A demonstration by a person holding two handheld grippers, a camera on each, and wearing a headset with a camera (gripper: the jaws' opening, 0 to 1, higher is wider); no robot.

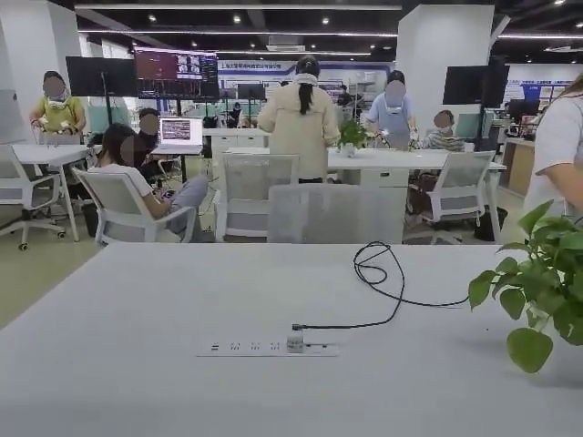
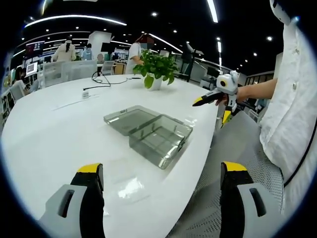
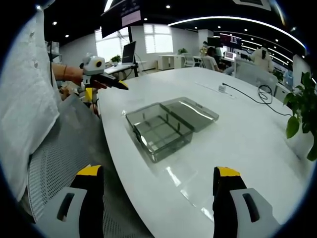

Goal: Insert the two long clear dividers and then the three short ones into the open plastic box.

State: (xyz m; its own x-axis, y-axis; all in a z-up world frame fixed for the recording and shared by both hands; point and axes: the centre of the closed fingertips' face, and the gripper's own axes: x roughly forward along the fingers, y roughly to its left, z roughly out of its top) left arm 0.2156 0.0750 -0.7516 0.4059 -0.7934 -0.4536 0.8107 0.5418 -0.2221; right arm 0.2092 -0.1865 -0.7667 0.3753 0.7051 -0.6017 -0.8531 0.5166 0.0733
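In the head view the camera looks across a white table (image 1: 137,346) toward an office with people at desks. A potted plant (image 1: 537,291) stands at the right. To the left of the plant a socket strip (image 1: 269,348) is set in the tabletop. A black cable (image 1: 383,273) runs from the strip and loops back on the far side, nearer the plant. A wall screen and a banner far behind the plant carry writing, but it is too small to read.

In the left gripper view the open plastic box (image 2: 161,141) lies on the near side of the plant, well apart from it, close to the table's edge. Its lid (image 2: 130,119) lies folded back flat on the side toward the plant. The left gripper (image 2: 162,169) has its jaws spread wide with nothing between them. The right gripper (image 2: 212,109) is held off the table edge, to the right of the plant, with its tips apart and nothing in them. A glossy patch (image 2: 126,191) on the table, further from the plant than the box, may be clear dividers; I cannot tell.

In the right gripper view the box sits to the left of the plant. That gripper's own jaws are wide apart and bare. I see no divider standing in the box, so I judge the task not begun, with two long and three short dividers left. The box shows no label or brand.
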